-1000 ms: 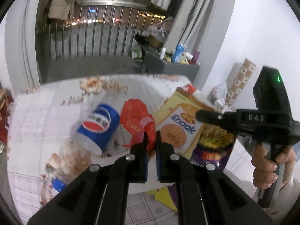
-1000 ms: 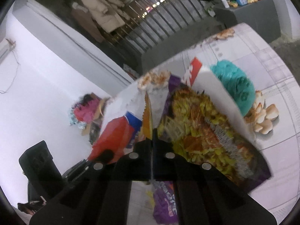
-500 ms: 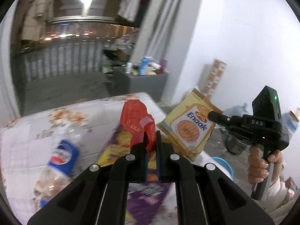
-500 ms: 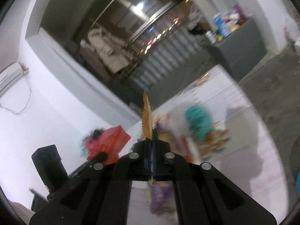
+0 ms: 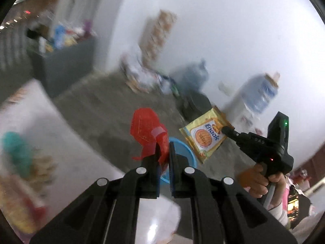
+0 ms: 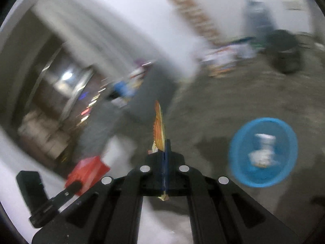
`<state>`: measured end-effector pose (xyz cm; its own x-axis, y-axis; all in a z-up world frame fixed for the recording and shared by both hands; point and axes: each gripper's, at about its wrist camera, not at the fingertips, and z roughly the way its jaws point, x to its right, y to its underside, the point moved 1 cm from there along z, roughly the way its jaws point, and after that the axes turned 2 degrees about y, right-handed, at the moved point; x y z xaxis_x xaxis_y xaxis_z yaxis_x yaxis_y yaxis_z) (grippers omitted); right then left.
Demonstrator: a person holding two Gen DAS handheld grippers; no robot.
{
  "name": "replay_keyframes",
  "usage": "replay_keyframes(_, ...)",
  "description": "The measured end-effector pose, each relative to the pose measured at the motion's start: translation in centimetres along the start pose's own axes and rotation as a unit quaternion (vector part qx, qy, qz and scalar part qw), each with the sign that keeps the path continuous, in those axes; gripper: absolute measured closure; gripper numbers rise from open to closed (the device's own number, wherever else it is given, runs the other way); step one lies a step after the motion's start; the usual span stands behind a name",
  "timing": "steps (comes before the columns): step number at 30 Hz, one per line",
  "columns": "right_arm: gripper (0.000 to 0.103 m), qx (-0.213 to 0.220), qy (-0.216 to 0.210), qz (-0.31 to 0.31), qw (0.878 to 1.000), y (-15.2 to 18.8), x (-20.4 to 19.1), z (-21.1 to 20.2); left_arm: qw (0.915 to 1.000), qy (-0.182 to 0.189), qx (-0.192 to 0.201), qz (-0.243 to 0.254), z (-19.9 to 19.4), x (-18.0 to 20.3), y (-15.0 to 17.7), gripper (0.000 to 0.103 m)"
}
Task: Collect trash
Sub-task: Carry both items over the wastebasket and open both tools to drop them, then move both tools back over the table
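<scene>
**Carry both wrappers to the blue basin, drop one at a time**

Red wrapper (image 5: 149, 131): clenched in the left tongs (image 5: 163, 156), crumpled, sticking up past the tips. In the left view it overlaps the near rim of the blue basin (image 6: 239, 140) on the floor, so probably close to over it, though the fisheye makes depth unreliable.

Enaak biscuit packet (image 5: 205, 137): clenched in the right tongs (image 6: 165, 152) by one edge, hanging free in the air, off the table. The right view sees it edge-on; there the basin sits off to the right, so that hand is likely not over it yet.

Basin already holds some pale trash, too blurred to identify. Heavy motion blur in both views.

How to do it well:
- Bring each tongs over the basin's middle, not its rim. Both wrappers are light and flat and will flutter sideways.
- Lower before letting go; a short drop means less drift.
- Release left first, looks closer. Then swing right over.
- Red wrapper is crumpled between the pads and may cling, so open wide.
- More trash sits at the table (image 5: 85, 162) near edge, including a teal item (image 5: 17, 152).
</scene>
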<state>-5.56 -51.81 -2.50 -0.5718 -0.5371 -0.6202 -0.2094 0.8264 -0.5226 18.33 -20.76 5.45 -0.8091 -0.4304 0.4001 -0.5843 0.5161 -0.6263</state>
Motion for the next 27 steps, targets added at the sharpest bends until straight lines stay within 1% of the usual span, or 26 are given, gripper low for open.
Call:
replay_keyframes(1, 0.103, 0.004, 0.018, 0.007, 1.0, -0.1, 0.8, 0.1, 0.9995, 0.011, -0.028, 0.0, 2.9, 0.7, -0.6, 0.096)
replay_keyframes(5, 0.103, 0.007, 0.098, 0.022, 0.995, -0.2, 4.4, 1.8, 0.9954, 0.008, -0.095, 0.016, 10.6, 2.5, -1.4, 0.096)
replay_keyframes(6, 0.103, 0.004, 0.111, 0.025, 0.994, -0.1, 4.9, 2.4, 0.9939, 0.007, -0.109, 0.018, 12.1, 2.9, -1.3, 0.096)
replay_keyframes(7, 0.103, -0.002, 0.12, 0.03, 0.992, 0.3, 5.9, 2.8, 0.9914, 0.009, -0.129, 0.021, 14.5, 3.4, -1.3, 0.096)
replay_keyframes(9, 0.103, -0.018, 0.139, 0.04, 0.989, 0.8, 7.4, 4.6, 0.9882, 0.004, -0.15, 0.031, 17.2, 4.3, -1.0, 0.096)
replay_keyframes(10, 0.103, -0.024, 0.147, 0.043, 0.988, 1.2, 7.8, 5.1, 0.9857, 0.008, -0.164, 0.037, 19.1, 4.8, -0.9, 0.096)
replay_keyframes(12, 0.103, -0.038, 0.151, 0.058, 0.986, 1.4, 9.5, 6.8, 0.9827, 0.008, -0.18, 0.041, 21.7, 5.8, -0.6, 0.096)
replay_keyframes(14, 0.099, -0.047, 0.163, 0.067, 0.983, 1.5, 10.8, 8.1, 0.9781, 0.016, -0.203, 0.043, 25.0, 6.5, -0.5, 0.095)
replay_keyframes(16, 0.098, -0.062, 0.163, 0.075, 0.982, 1.7, 12.1, 9.6, 0.9734, 0.015, -0.223, 0.049, 27.5, 6.8, -0.1, 0.09)
replay_keyframes(18, 0.084, -0.083, 0.176, 0.082, 0.977, 2.3, 13.6, 11.2, 0.9697, 0.01, -0.239, 0.05, 29.7, 6.9, 0.4, 0.063)
replay_keyframes(19, 0.072, -0.09, 0.179, 0.084, 0.976, 2.8, 13.9, 11.5, 0.9683, 0.003, -0.245, 0.049, 30.7, 6.7, 0.7, 0.058)
replay_keyframes(20, 0.068, -0.095, 0.178, 0.089, 0.975, 3.3, 14.5, 11.9, 0.9672, -0.005, -0.249, 0.05, 31.5, 6.4, 1.1, 0.054)
replay_keyframes(22, 0.066, -0.101, 0.184, 0.103, 0.972, 3.9, 15.3, 12.0, 0.966, -0.022, -0.253, 0.048, 32.1, 6.1, 1.3, 0.051)
replay_keyframes(23, 0.064, -0.101, 0.184, 0.107, 0.972, 4.2, 15.4, 11.5, 0.9662, -0.024, -0.253, 0.044, 32.3, 6.1, 1.2, 0.048)
replay_keyframes(27, 0.06, -0.095, 0.188, 0.107, 0.972, 4.3, 15.3, 9.9, 0.9715, -0.025, -0.232, 0.043, 30.9, 6.1, 0.6, 0.042)
